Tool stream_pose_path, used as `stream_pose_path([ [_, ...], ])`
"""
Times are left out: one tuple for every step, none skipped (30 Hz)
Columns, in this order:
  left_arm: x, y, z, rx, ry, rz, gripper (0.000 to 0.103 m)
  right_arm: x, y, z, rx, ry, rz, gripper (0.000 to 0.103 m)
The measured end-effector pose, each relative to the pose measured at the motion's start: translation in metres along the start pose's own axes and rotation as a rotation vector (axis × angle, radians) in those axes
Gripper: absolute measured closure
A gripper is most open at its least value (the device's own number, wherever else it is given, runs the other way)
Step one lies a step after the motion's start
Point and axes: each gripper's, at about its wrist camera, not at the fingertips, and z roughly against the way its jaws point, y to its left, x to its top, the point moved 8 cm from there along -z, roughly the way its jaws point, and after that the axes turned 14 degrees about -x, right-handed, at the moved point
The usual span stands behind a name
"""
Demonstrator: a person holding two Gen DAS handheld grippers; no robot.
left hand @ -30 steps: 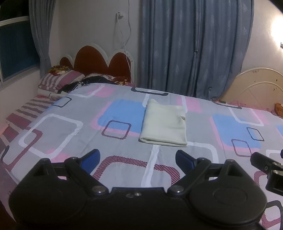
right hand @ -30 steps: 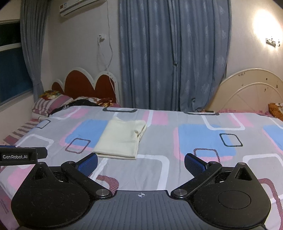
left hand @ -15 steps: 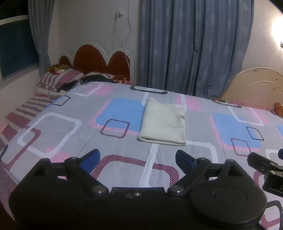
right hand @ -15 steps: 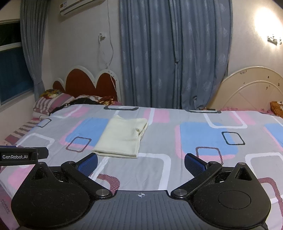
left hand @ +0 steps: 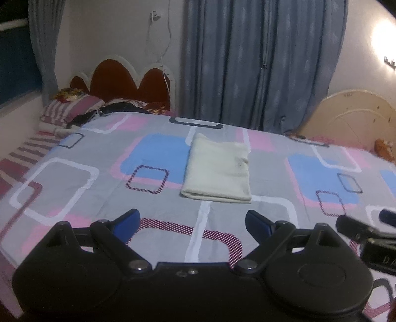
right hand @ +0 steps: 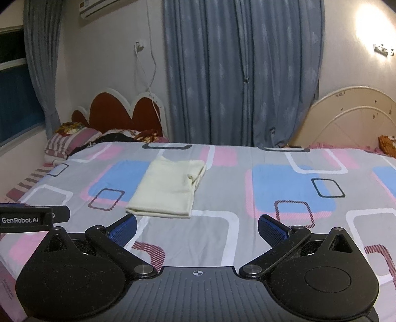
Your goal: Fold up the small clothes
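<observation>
A wide bed [right hand: 247,247] fills both views, its cover printed with grey, pink and blue blocks outlined by white and striped rounded squares. Behind it hang long blue-grey curtains [right hand: 242,74], with a scalloped red headboard [right hand: 116,114] at the far left and a cream arched board [right hand: 346,116] at the far right. An air-conditioner unit [right hand: 96,6] sits high on the wall; the small marking on it is too blurred to read. A striped pillow [left hand: 71,109] lies by the headboard.

The folded cream garment [right hand: 168,189] rests flat on the cover, in the middle of the bed's left half, partly over a blue block — a neat rectangle with a small tucked edge showing on its right side.

The right gripper [right hand: 196,226] hangs above the near edge of the bed, its blue-padded fingers [right hand: 123,226] spread wide with nothing between them, well short of the garment. The left gripper [left hand: 193,223] is likewise spread wide and empty, apart from the cloth. In the right wrist view a black bar of the left tool juts in at the left edge, bearing white lettering — "GenRobot.AI" [right hand: 19,220].
</observation>
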Motion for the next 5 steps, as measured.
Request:
stream_pose_path([
  [0.001,0.002,-0.003,-0.012,-0.003,0.009,0.013,-0.001,0.000,-0.002,-0.001,0.005,0.001,0.000],
  [0.002,0.005,-0.006,-0.018,-0.007,0.014,0.013,-0.001,0.000,-0.005,-0.001,0.009,0.004,0.000],
  [0.003,0.008,-0.009,-0.021,-0.018,0.016,0.013,-0.002,0.000,-0.008,-0.002,0.014,0.006,0.000],
  [0.004,0.011,-0.012,-0.021,-0.032,0.019,0.012,-0.003,0.000,-0.012,-0.006,0.020,0.007,0.000],
  [0.006,0.015,-0.017,-0.019,-0.049,0.022,0.011,-0.003,-0.001,-0.015,-0.009,0.026,0.006,0.000],
])
